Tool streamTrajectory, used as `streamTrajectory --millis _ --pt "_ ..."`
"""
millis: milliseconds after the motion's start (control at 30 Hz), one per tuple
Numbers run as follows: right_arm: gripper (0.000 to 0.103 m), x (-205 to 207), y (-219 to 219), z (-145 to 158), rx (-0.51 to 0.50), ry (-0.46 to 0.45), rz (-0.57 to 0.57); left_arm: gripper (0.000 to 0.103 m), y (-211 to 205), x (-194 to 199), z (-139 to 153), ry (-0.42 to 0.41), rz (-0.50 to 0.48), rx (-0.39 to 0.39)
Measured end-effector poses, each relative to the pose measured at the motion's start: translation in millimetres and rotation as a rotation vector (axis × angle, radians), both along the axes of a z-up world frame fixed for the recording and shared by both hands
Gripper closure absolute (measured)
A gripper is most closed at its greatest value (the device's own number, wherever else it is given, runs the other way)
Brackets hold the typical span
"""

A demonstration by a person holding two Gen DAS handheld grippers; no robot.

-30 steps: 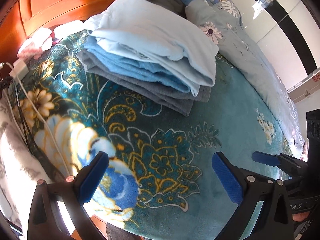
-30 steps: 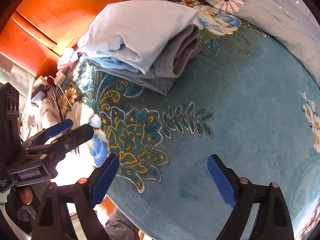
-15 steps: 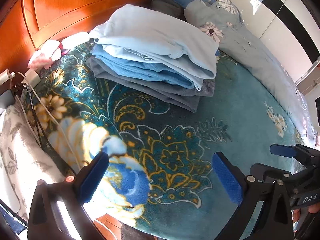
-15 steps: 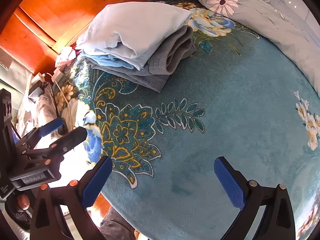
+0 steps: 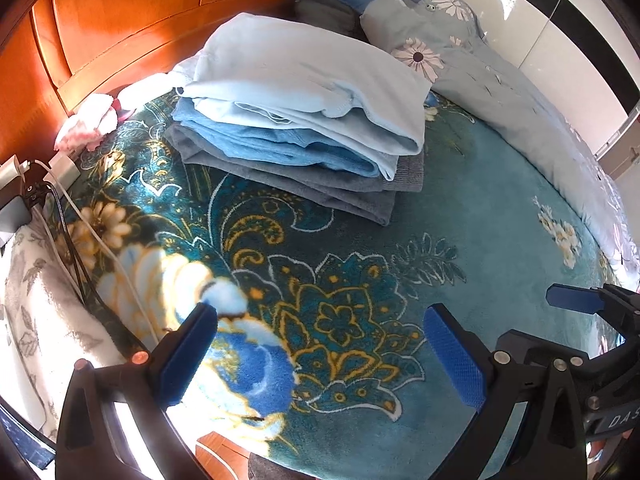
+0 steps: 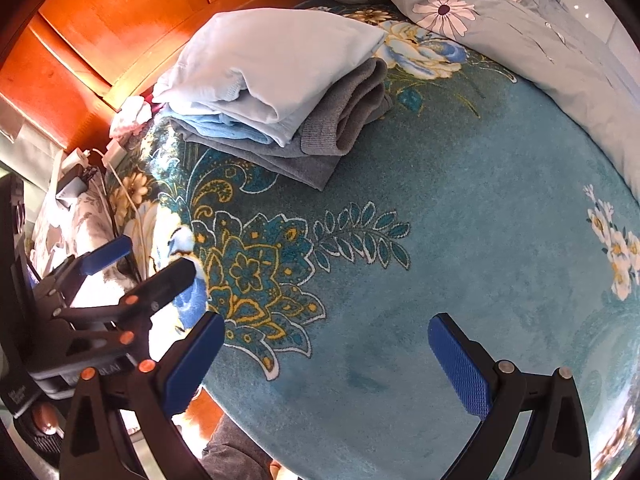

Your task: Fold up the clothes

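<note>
At the far left I see the white charger cables (image 5: pixel 80 216) hanging over the edge of the bed, beside the white leaf-patterned cloth (image 5: pixel 36 300). I want to keep my tools away from them.

My left tongs (image 5: pixel 320 354) stand wide open and hold nothing; below them is only the teal plush blanket with gold flower pattern (image 5: pixel 340 320). The stack of folded clothes (image 5: pixel 304 136) lies further up the bed, near the orange wooden headboard (image 5: pixel 120 20): a pale blue garment (image 5: pixel 312 76) on top, a mid-blue one under it, a grey knitted one at the bottom. The stack looks tidy, so I judge that this fold is finished and the next step is to fetch another garment.

My right tongs (image 6: pixel 326 360) are also fully open and empty, above plain teal blanket. No unfolded garment is visible in either view, so I cannot tell where it will come from. To the right lies the grey-blue quilt with daisy print (image 6: pixel 520 32).

To do it well, I think I should lay the new piece flat on the free area and grip only its edge, not the blanket pile.
</note>
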State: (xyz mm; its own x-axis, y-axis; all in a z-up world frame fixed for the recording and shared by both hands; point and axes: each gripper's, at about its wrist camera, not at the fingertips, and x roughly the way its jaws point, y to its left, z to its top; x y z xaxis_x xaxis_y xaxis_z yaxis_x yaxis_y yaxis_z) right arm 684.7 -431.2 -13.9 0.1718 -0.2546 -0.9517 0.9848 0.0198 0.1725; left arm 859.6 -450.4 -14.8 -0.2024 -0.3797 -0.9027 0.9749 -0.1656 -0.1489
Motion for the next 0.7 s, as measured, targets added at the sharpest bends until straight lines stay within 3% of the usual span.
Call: streamTrajectory --millis 700 --pt "0.0 8.6 -1.5 -2.0 0.015 0.011 0.017 0.0 5.5 1.1 -0.1 -0.061 0.021 -0.032"
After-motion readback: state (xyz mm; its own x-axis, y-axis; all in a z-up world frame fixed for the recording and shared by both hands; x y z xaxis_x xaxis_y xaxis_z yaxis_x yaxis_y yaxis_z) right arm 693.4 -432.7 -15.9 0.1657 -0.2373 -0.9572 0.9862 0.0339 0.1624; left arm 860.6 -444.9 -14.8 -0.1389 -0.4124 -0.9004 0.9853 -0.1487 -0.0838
